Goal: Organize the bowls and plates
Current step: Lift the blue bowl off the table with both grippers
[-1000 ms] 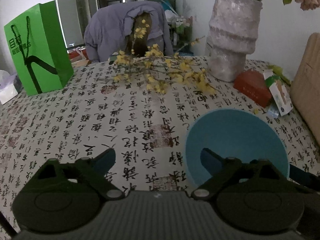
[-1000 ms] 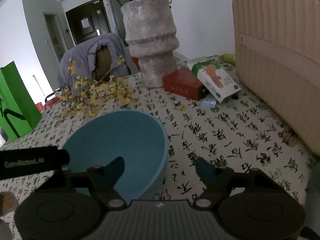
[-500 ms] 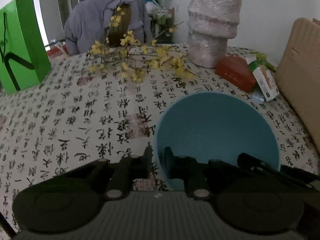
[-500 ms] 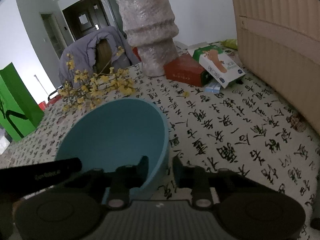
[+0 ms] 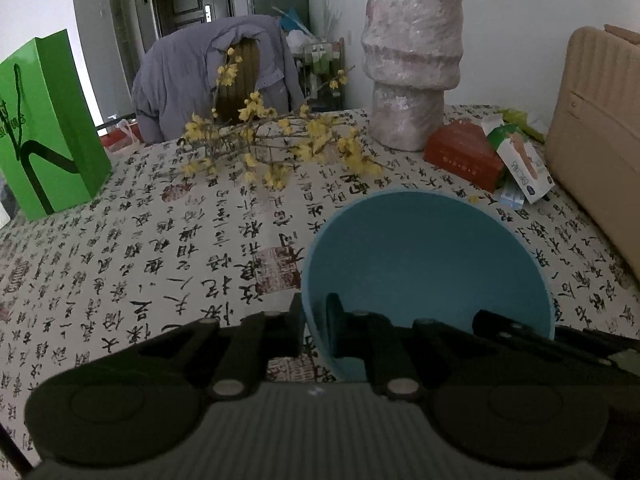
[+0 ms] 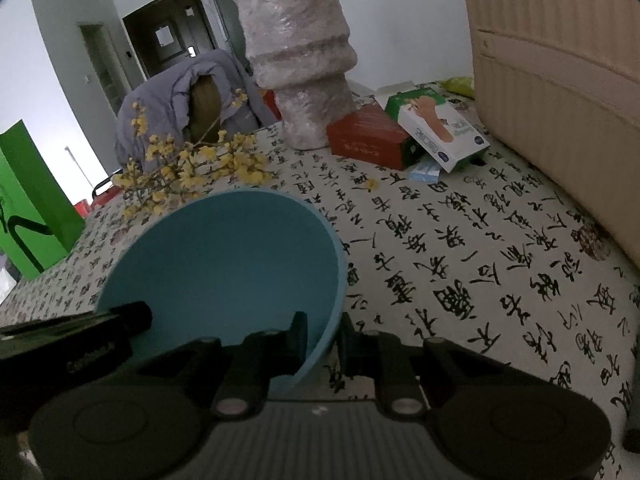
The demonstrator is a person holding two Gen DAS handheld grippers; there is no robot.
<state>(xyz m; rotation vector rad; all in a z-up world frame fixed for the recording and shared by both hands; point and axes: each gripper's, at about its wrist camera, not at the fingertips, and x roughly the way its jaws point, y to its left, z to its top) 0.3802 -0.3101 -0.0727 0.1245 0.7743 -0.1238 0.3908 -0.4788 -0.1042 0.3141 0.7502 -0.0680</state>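
Both grippers have closed since a second ago: the left gripper (image 5: 314, 322) now pinches the blue bowl (image 5: 432, 264) by its rim at 9 o'clock, the right gripper (image 6: 324, 334) at 3 o'clock. Bowl sits on the calligraphy-print worktop (image 5: 160, 248), with the yellow flower branch (image 5: 272, 148) at 12 o'clock beyond it.

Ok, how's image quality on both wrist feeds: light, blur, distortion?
Left wrist: dim, flat light, sharp, no glare; fisheye bends the vase and green bag. Right wrist: equally dim, dark corners, edges curved; blue bowl rim crisp, its inside shaded near the right gripper.
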